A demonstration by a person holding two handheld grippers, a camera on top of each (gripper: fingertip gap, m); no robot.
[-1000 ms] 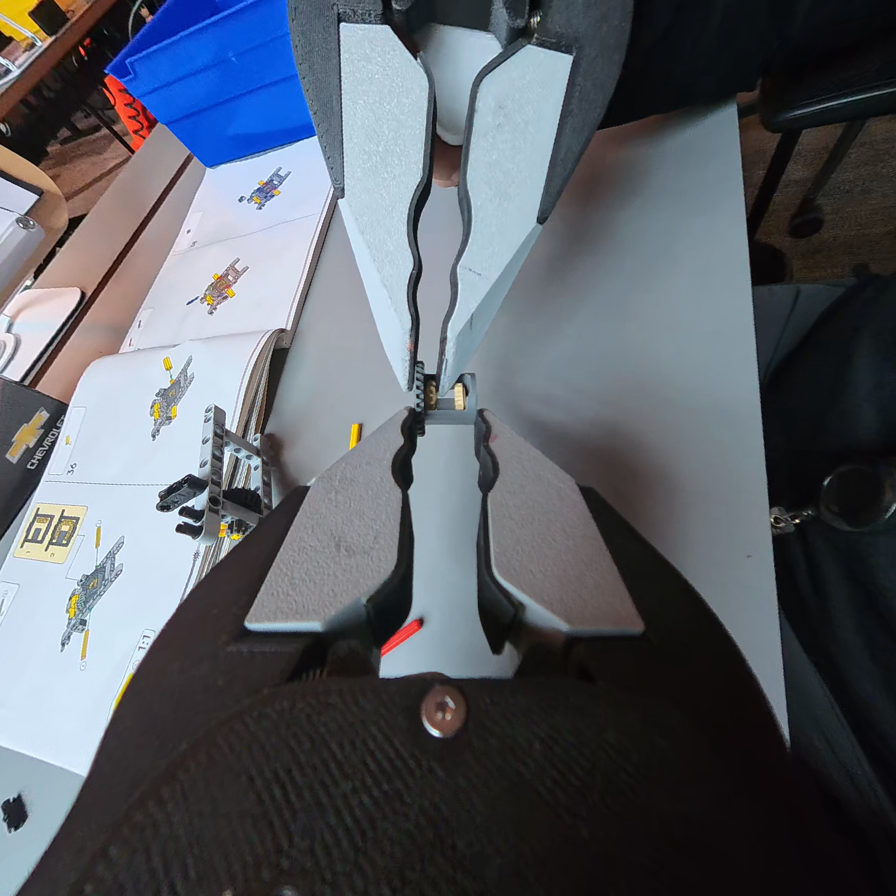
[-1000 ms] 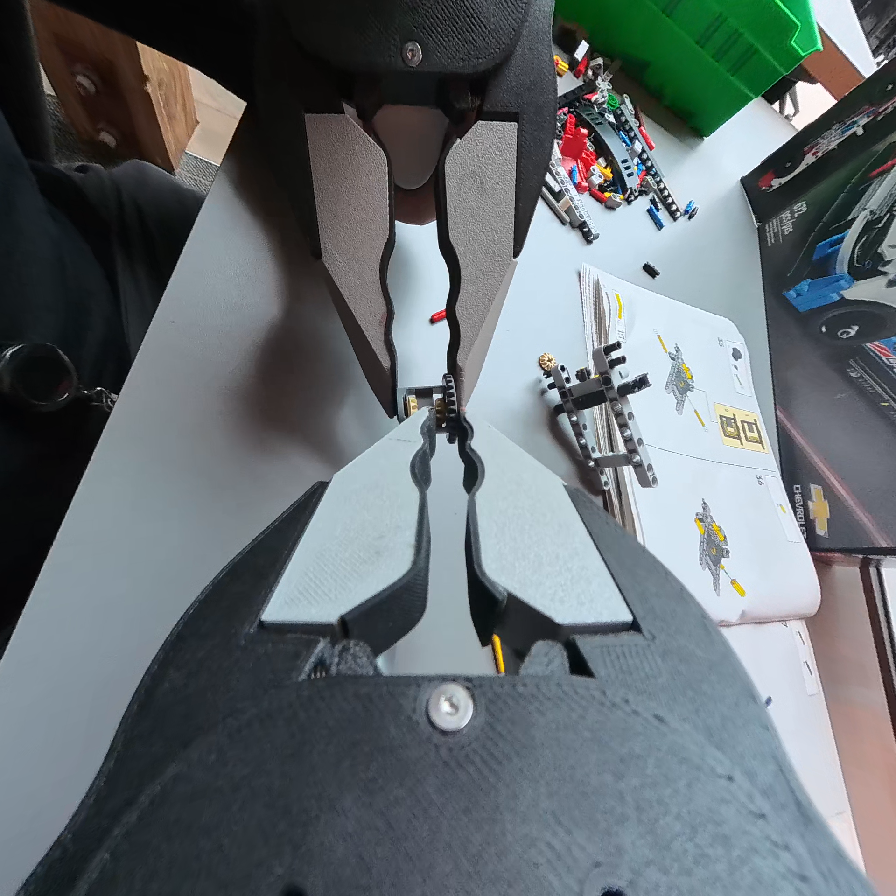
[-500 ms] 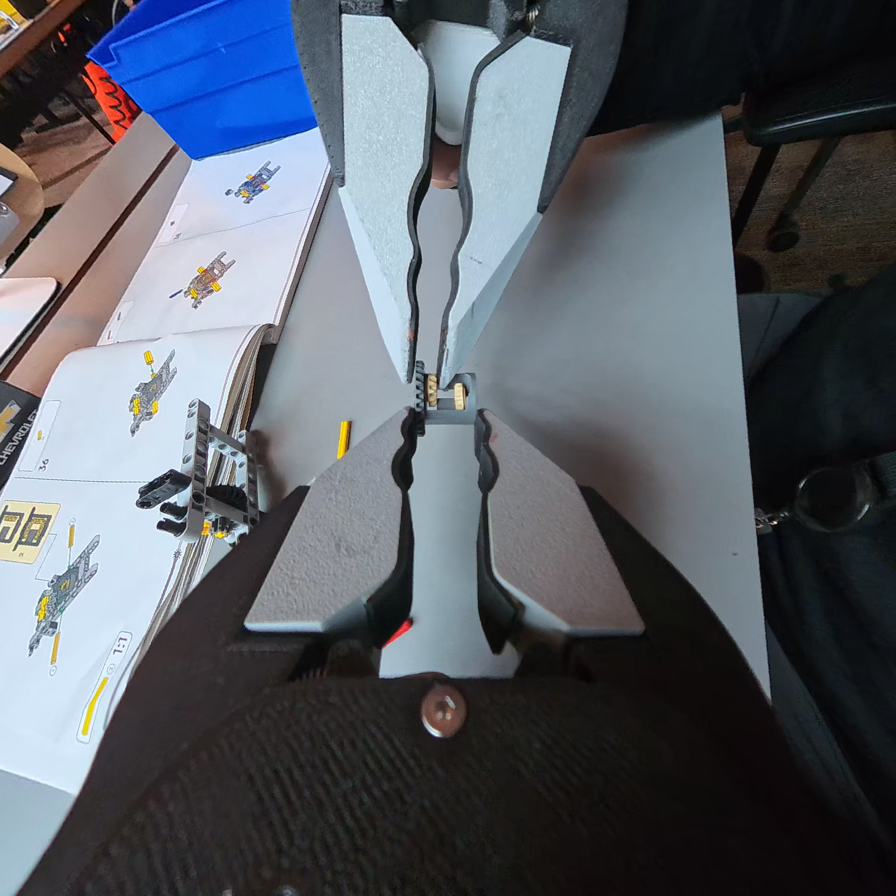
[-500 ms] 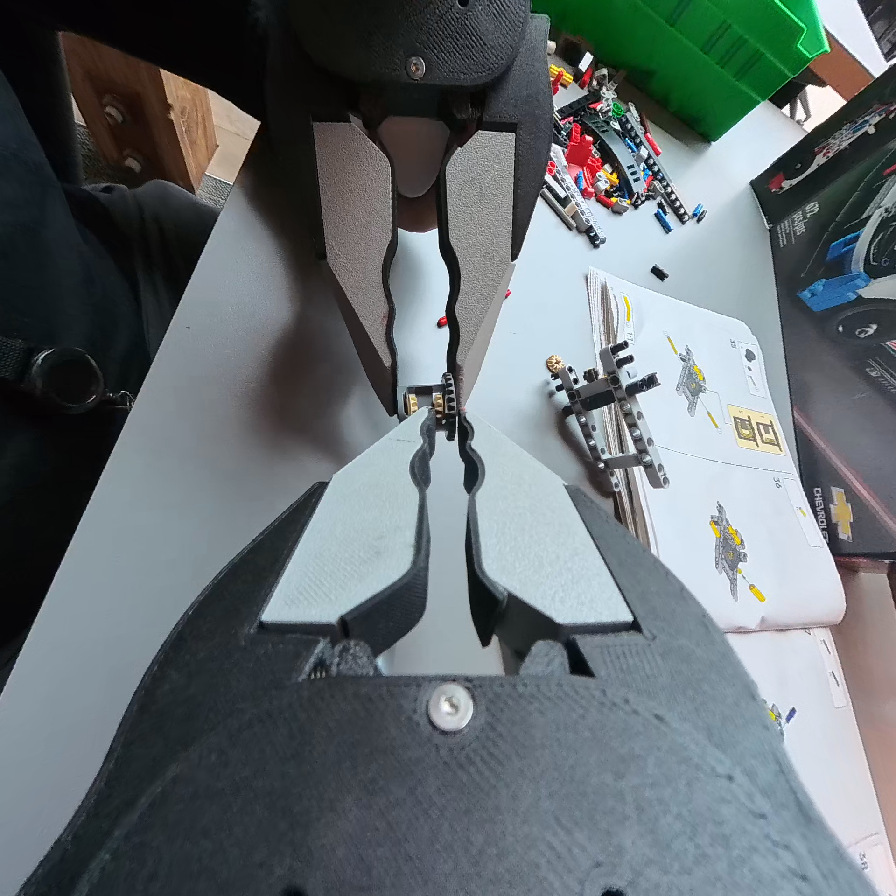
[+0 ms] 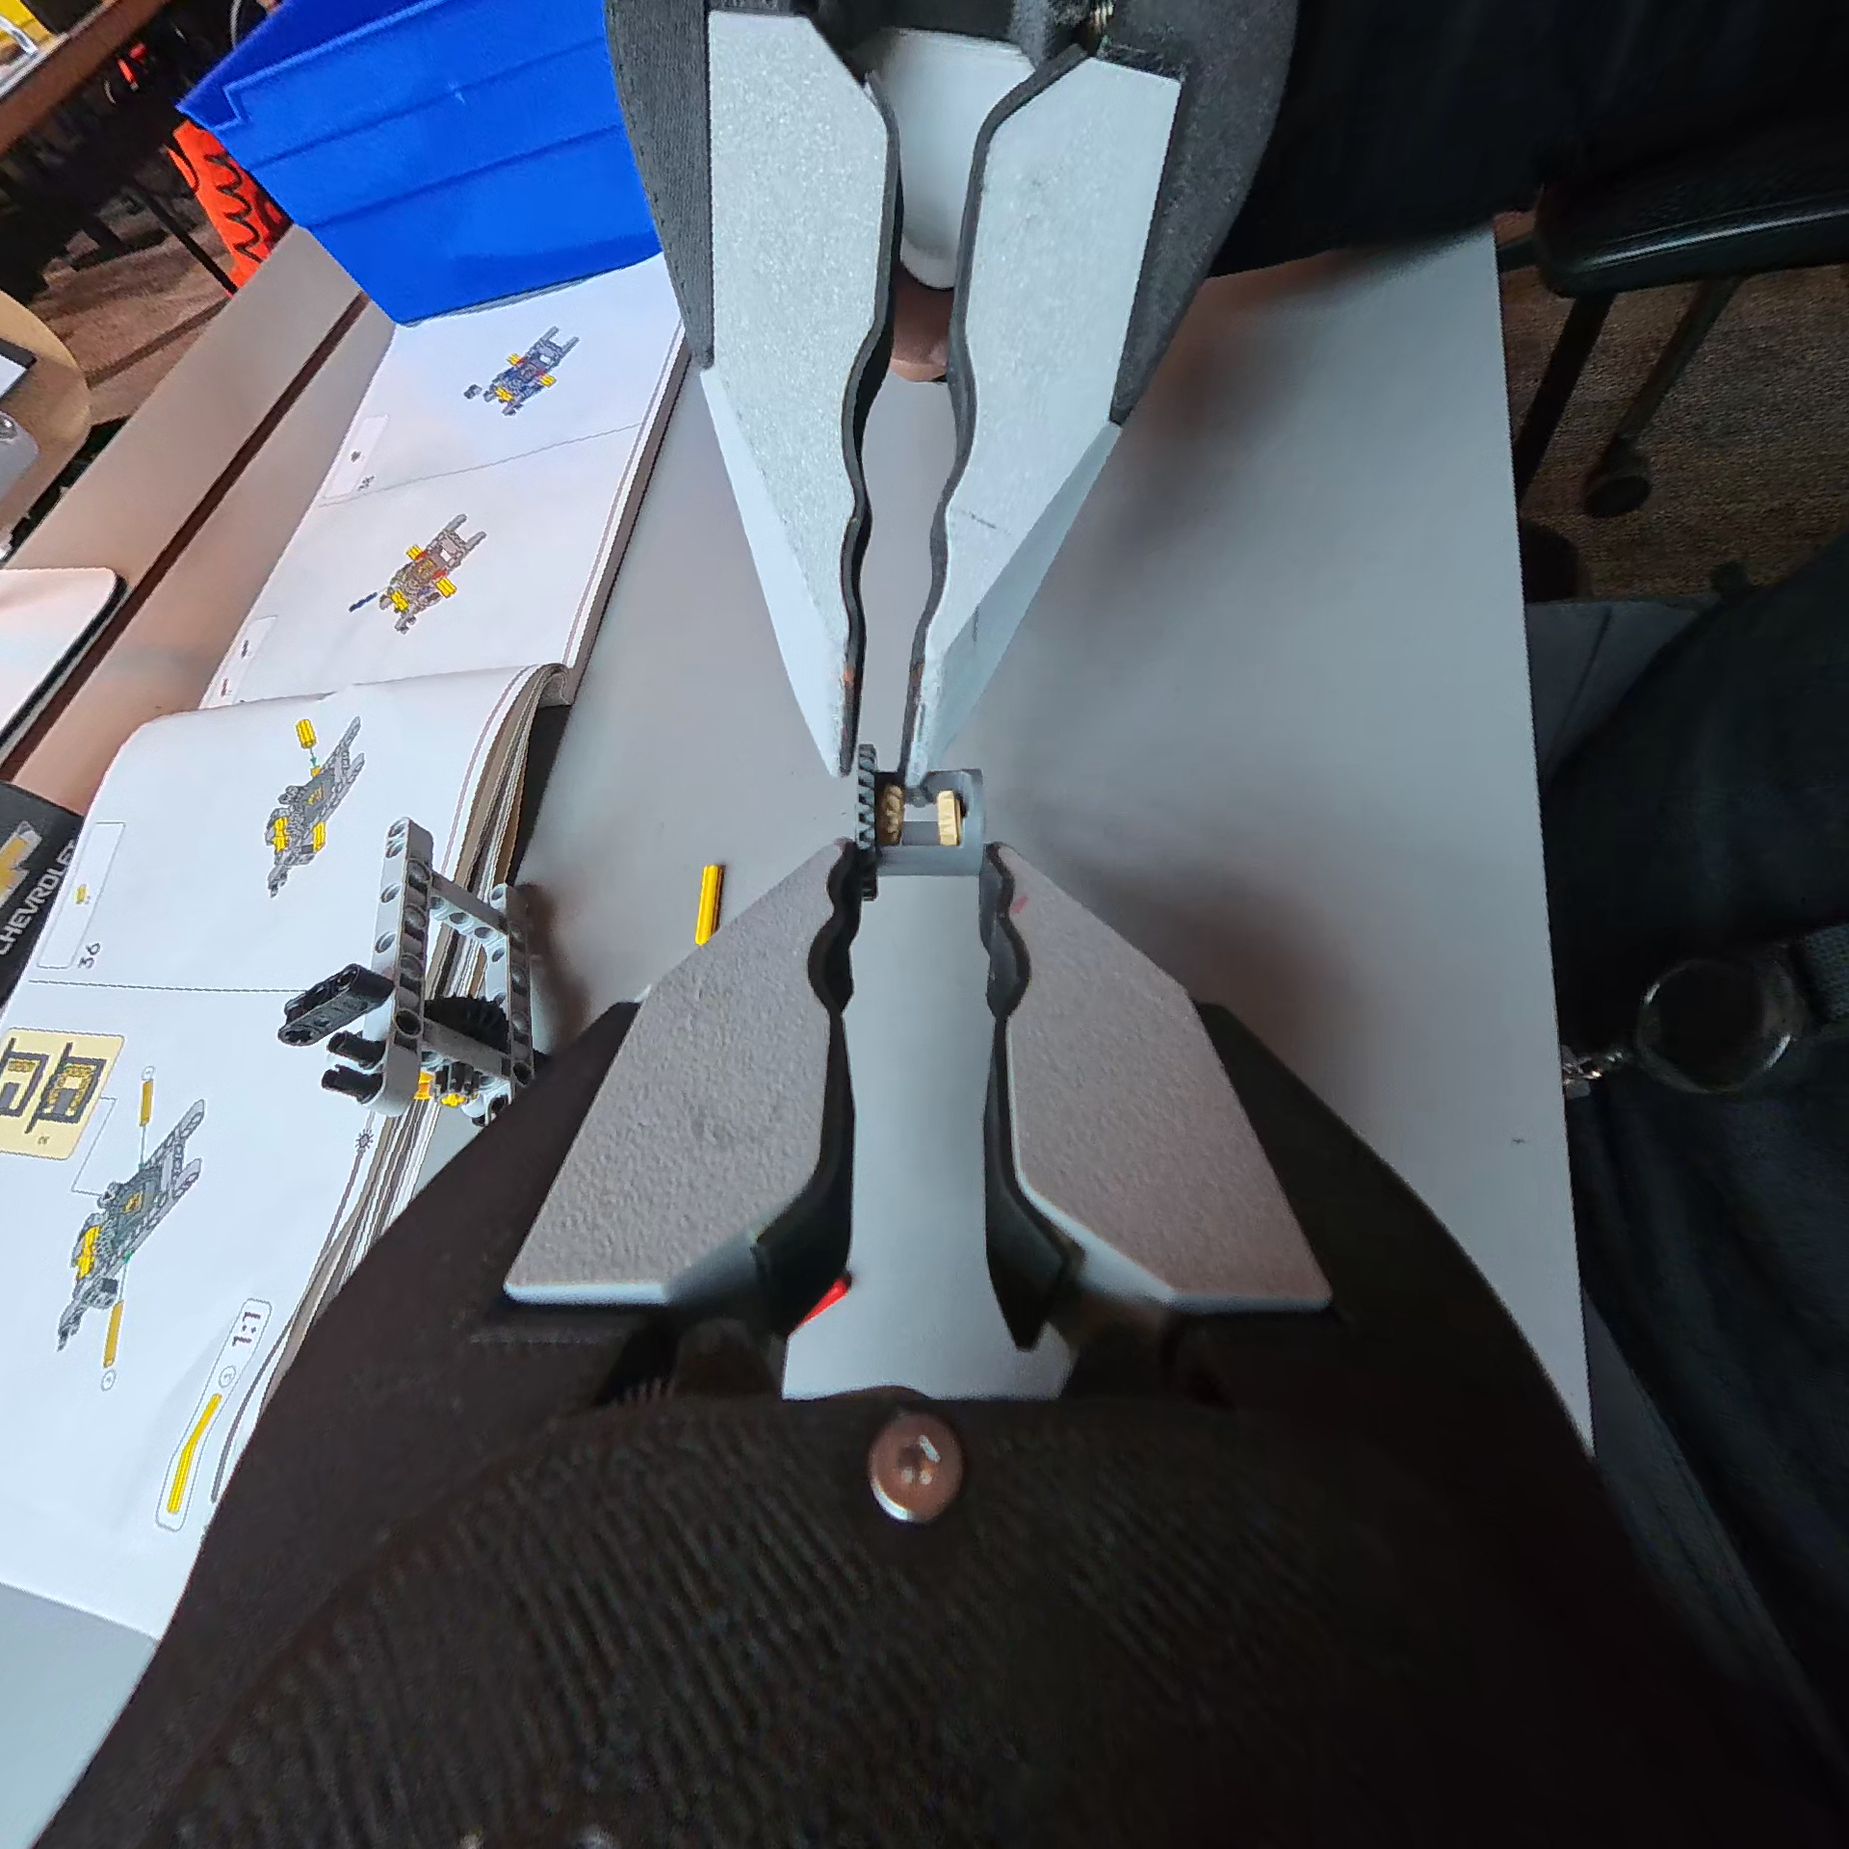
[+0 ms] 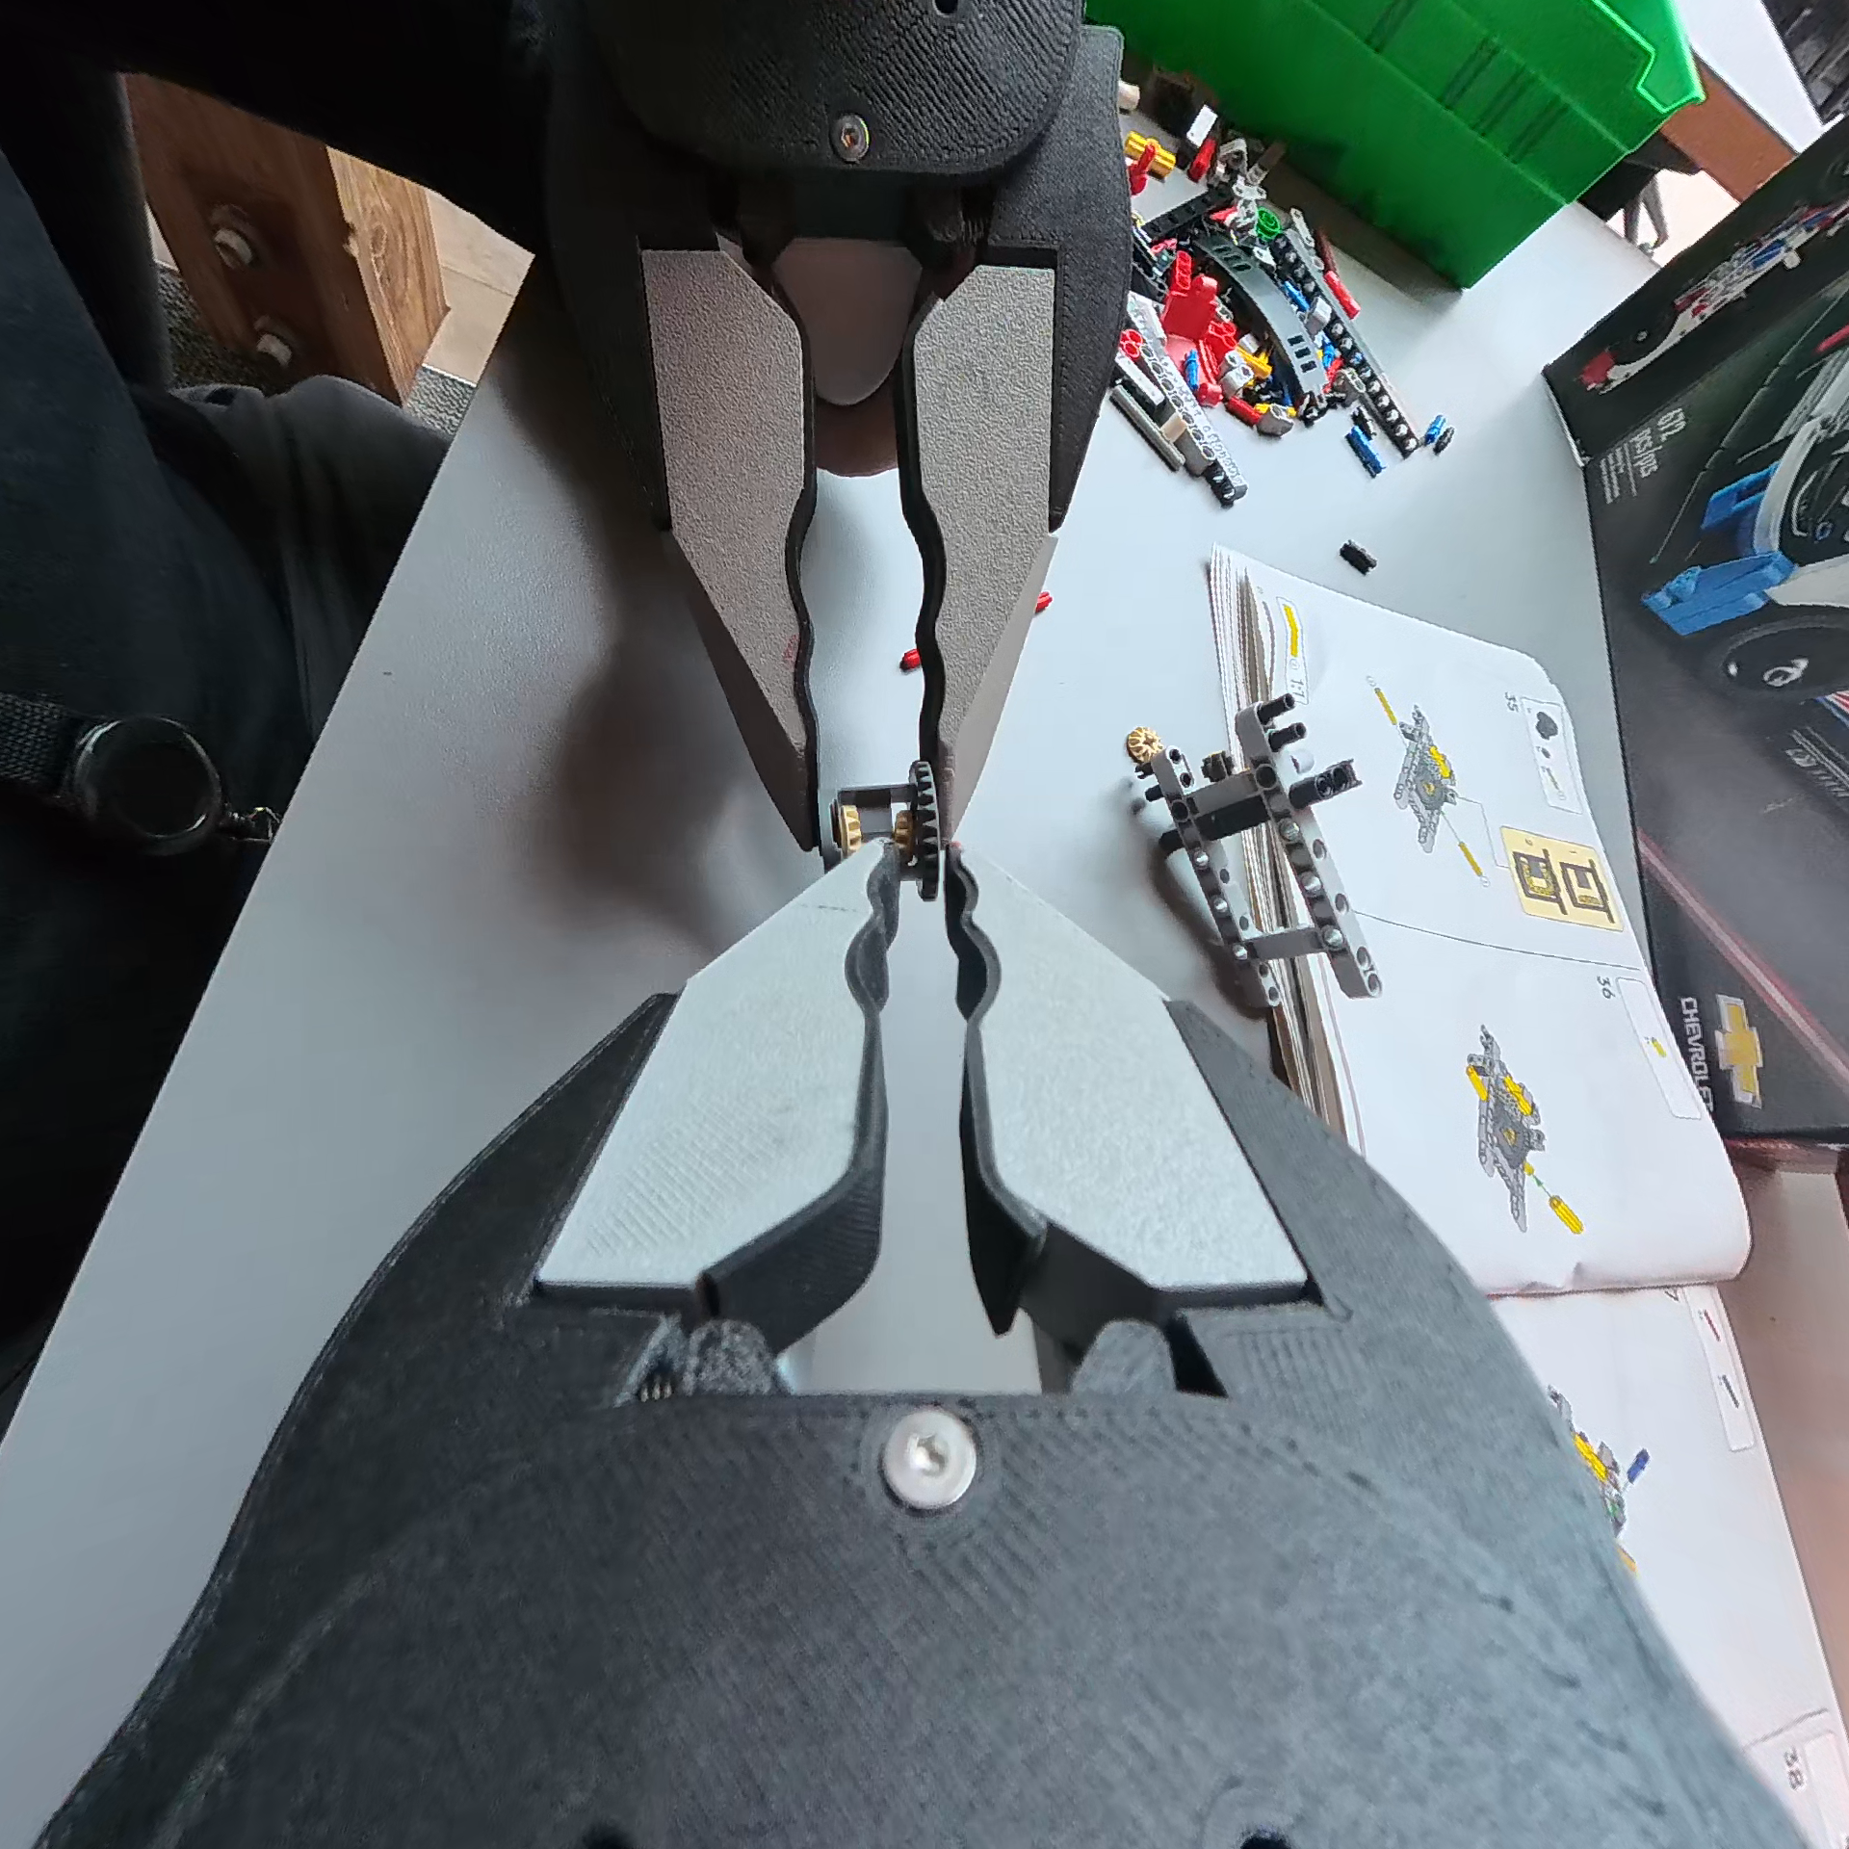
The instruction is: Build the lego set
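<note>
left gripper [image 5: 915, 860] and right gripper [image 6: 915, 865] fingers clamped on gear assembly [image 5: 915, 822], above bare table [image 5: 1251, 800]

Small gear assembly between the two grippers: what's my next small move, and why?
Probably press the black gear home along its axis. The left gripper clamps the grey frame with tan gears, the right gripper pinches the black gear at that frame's end, and both tips meet above the table.
</note>
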